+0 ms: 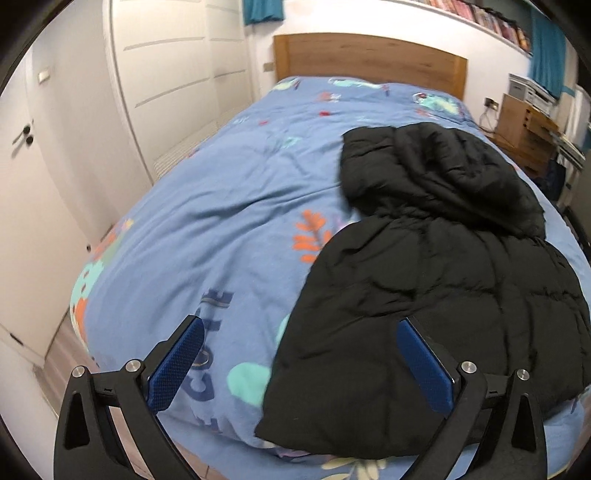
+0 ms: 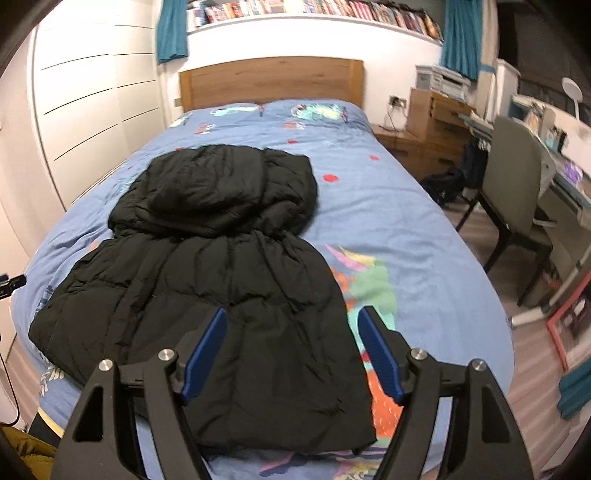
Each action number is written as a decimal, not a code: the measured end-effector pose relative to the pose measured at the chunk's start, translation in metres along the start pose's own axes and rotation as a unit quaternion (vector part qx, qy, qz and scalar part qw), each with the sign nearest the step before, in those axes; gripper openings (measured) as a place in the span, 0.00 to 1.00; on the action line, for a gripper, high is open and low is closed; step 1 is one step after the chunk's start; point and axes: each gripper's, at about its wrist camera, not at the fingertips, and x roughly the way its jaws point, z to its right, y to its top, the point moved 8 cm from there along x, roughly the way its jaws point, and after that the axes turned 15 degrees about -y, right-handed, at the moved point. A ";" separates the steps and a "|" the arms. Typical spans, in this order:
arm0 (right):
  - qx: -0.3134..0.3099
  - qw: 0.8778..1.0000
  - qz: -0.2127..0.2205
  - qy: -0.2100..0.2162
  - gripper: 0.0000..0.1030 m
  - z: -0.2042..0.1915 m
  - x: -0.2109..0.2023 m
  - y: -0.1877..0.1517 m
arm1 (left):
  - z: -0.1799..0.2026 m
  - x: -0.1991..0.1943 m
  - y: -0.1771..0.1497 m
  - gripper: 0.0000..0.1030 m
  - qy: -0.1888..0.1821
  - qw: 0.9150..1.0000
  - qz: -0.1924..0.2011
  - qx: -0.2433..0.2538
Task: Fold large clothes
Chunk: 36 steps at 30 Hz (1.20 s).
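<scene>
closest in the left wrist view, the left hand-held gripper [image 1: 301,363] fills the bottom of the frame, its blue pads spread wide with nothing between them. one pad hangs over the blue bedspread [image 1: 207,206], the other over the near edge of the black padded jacket [image 1: 436,295]; neither presses on the cloth.

in the right wrist view, the right hand-held gripper [image 2: 291,354] sits at the bottom centre, jaws parted and released, gripping nothing. its left pad is over the jacket [image 2: 221,280], its right pad over the bedspread [image 2: 424,229] just beside the jacket's right edge.

the jacket lies flat on the bed near the foot end, its hem nearest the cameras and its hood [image 2: 225,192] bunched at the far end, toward the middle of the bed. in the left view it takes the lower right of the frame; in the right view it lies left of centre.

further back, a wooden headboard [image 2: 271,83] stands at the top of the bed. white wardrobe doors [image 2: 92,96] line the upper left, a shelf of books [image 2: 314,9] runs along the top with teal curtains [image 2: 171,29] at its ends, and a chair [image 2: 517,173] with a cluttered bench is at the right.
</scene>
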 end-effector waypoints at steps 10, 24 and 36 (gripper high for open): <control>0.060 0.993 -0.103 0.024 0.70 0.034 0.064 -0.060 | -0.029 0.043 -0.027 0.99 -0.083 0.991 -0.065 -0.086; 0.126 0.964 -0.210 0.100 0.71 0.032 0.146 -0.108 | -0.070 0.108 -0.049 0.99 -0.168 0.964 -0.128 -0.160; 0.142 0.940 -0.246 0.188 0.76 0.014 0.144 -0.128 | -0.035 0.106 -0.083 0.99 -0.259 0.940 -0.169 -0.144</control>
